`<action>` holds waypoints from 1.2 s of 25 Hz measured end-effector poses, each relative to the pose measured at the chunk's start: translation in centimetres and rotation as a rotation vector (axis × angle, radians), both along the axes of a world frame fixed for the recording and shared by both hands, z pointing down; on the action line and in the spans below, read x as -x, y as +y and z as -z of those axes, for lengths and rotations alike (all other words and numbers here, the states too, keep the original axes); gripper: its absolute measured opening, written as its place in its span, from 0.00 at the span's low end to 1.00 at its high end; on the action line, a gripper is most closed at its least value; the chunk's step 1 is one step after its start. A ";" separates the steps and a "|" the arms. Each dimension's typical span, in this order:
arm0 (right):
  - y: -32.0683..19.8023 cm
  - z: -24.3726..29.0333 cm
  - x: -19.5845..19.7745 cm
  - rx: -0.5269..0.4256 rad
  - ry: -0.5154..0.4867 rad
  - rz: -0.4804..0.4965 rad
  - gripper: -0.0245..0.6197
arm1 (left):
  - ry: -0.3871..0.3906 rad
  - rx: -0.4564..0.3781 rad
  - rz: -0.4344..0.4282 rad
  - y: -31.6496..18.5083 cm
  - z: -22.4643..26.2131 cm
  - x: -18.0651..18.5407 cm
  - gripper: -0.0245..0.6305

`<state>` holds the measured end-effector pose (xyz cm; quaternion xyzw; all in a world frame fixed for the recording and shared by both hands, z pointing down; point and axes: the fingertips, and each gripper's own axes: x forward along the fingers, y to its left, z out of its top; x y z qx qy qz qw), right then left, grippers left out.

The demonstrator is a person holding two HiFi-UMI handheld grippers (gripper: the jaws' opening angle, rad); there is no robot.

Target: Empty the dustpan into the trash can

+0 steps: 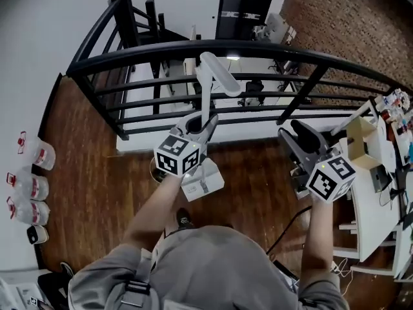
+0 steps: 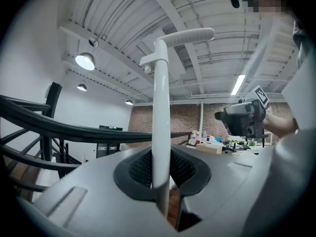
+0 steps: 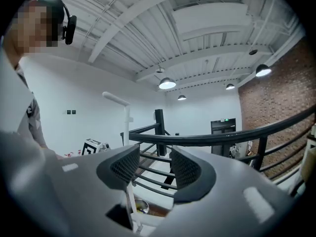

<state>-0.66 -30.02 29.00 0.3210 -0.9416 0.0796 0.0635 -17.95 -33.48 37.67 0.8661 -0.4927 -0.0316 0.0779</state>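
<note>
My left gripper [image 1: 201,129] is shut on the long white handle [image 1: 208,95] of a dustpan, and the handle rises between the jaws in the left gripper view [image 2: 160,107]. Below my left hand hangs the white pan [image 1: 205,183]. Just left of it, a small round trash can [image 1: 154,172] stands on the wooden floor, mostly hidden by the gripper's marker cube. The right gripper view shows its shiny rim [image 3: 139,206] low down. My right gripper [image 1: 298,134] is held out level to the right, open, with nothing between its pads [image 3: 186,171].
A black metal railing [image 1: 213,49] curves across in front of me, with a lower floor beyond it. A white desk [image 1: 371,192] with a cardboard box [image 1: 362,144] stands at the right. Several plastic bottles [image 1: 29,186] lie by the left wall.
</note>
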 end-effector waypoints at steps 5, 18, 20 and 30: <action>2.1 1.1 -4.8 -0.010 -0.041 -0.016 0.34 | -0.007 0.042 -0.104 -0.5 -2.4 -8.1 0.11; 3.8 3.8 -9.6 -0.070 -0.033 -0.050 0.45 | -0.114 0.127 -0.291 -1.2 -10.9 -26.9 0.11; 2.3 3.0 -10.9 -0.036 0.003 -0.088 0.45 | -0.131 0.135 -0.310 -1.0 -11.9 -29.5 0.11; -0.1 -5.6 -15.9 0.165 0.312 -0.229 0.29 | -0.217 0.196 -0.402 2.1 -17.4 -38.6 0.11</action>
